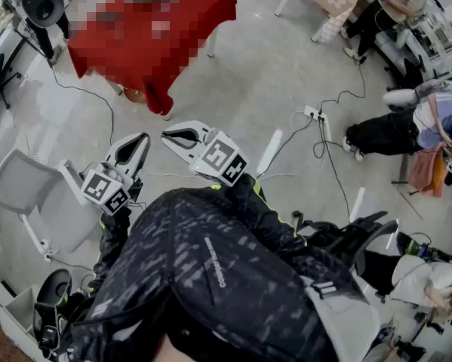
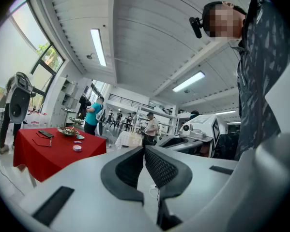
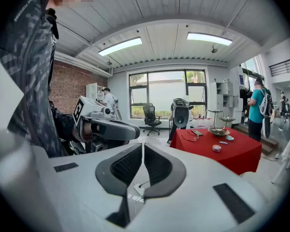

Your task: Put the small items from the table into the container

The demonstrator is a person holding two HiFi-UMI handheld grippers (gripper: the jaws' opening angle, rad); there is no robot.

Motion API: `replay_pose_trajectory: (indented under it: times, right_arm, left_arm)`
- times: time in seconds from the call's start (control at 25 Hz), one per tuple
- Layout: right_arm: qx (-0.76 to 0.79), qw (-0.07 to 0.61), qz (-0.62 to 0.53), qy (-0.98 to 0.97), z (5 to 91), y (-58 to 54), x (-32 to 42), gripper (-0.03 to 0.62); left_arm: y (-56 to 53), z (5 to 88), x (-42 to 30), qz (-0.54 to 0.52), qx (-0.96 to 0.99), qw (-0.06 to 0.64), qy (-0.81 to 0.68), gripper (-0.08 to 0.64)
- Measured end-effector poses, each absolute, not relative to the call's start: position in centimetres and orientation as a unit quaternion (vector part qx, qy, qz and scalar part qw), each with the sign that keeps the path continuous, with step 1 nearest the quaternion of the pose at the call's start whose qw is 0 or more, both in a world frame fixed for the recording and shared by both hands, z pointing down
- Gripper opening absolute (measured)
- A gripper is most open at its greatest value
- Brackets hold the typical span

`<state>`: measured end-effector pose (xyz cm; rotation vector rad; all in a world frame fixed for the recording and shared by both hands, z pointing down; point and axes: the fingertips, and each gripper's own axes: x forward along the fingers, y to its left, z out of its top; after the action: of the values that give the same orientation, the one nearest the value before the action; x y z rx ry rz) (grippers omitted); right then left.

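L tongs, R tongs closed, empty, bowl on red table, gripper views only

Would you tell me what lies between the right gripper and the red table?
Only bare grey floor, as the head view shows: nothing stands between the shut right gripper and the red table.

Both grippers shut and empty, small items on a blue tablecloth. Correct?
No: the tablecloth is red, not blue; the right gripper view shows it. The rest holds: left gripper and right gripper are shut and empty, small items lie on the cloth.
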<state>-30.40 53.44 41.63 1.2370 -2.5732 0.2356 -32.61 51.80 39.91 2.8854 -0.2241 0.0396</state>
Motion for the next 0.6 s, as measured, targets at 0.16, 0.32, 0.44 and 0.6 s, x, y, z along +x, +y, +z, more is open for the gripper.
replay_pose_trajectory:
  times: [0.16,0.32,0.44,0.6]
  right_arm:
    - [0.428,0.142,0.085,-0.888,42.0,53.4,-30.5,0.025]
    - [0.429,0.139,0.097,-0.887,42.6,53.5,-31.3,0.025]
    - [0.427,0.145,0.116,-0.885,43.6,53.7,-31.7,0.025]
    - [0.417,0.181,0.138,-0.880,45.7,54.6,-32.4,0.018]
  left_arm:
    - [51.9,40.2,-32.6,0.013,0.989,0.126,-0.071,0.020]
    - [52.1,41.2,-33.5,0.021,0.988,0.139,-0.068,0.020]
    - [52.4,42.3,-34.1,0.025,0.986,0.151,-0.063,0.020]
    - [52.9,43.4,-35.0,0.030,0.985,0.159,-0.055,0.020]
